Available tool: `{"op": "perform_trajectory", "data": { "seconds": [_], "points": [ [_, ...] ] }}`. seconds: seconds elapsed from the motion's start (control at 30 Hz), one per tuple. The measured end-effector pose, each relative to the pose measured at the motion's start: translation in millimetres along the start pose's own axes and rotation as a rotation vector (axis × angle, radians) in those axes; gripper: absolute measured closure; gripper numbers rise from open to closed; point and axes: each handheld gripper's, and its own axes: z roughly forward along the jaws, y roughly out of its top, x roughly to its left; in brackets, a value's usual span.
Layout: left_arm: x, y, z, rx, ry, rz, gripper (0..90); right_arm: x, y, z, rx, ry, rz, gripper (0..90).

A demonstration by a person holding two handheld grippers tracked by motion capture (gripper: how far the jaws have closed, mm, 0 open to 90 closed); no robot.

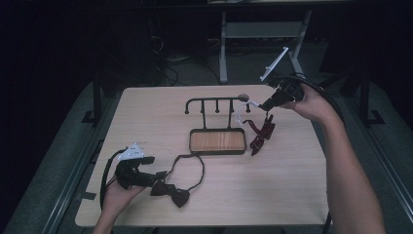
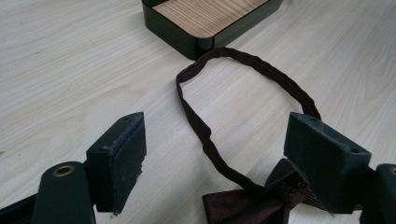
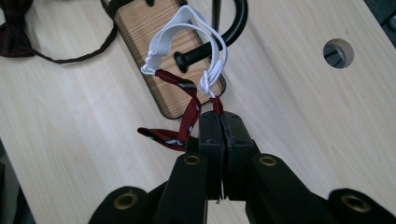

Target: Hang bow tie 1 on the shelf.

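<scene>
Surface point(image 1: 272, 190) of pale wood grain carries the whole arrangement. Nearest the person, the left tool point(image 1: 158, 176) rests low at the front left corner, its jaws standing wide apart with nothing pressed between them. In the left gripper view the dark maroon bow tie point(image 2: 252, 207) lies flat just ahead of that tool point(image 2: 212, 158), the bow close beside one jaw, and its thin neck band point(image 2: 205, 135) runs in a loop toward the tray point(image 2: 187, 39), whose dark rim the band nearly reaches. At mid surface stands the hook stand point(image 1: 216, 102), a black rail with short pegs rising from a rectangular tray point(image 1: 217, 141) with a wooden floor. Farther back and to the right, the right tool point(image 1: 267, 106) is raised above the surface, jaws clamped tight on the red striped tie point(image 1: 260, 134), which hangs below it beside the tray. In the right gripper view the white elastic strap point(image 3: 187, 37) of that tie point(image 3: 187, 116) is looped over the end peg point(image 3: 196, 56) of the stand, the strap drawn taut between peg and tool point(image 3: 219, 116).
</scene>
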Motion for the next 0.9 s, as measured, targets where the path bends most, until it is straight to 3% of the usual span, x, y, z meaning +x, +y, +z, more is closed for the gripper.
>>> {"op": "perform_trajectory", "data": {
  "seconds": [0.5, 0.9],
  "points": [
    [0.3, -0.1, -1.6, -0.004, 0.002, -0.002, 21.4, -8.0, 3.7, 15.0, 0.004, 0.013, 0.02, 86.5],
    [-0.2, -0.2, -2.1, -0.008, 0.004, -0.009, 21.4, -5.7, -5.7, 18.9, -0.008, 0.007, 0.02, 77.1]
  ]
}}
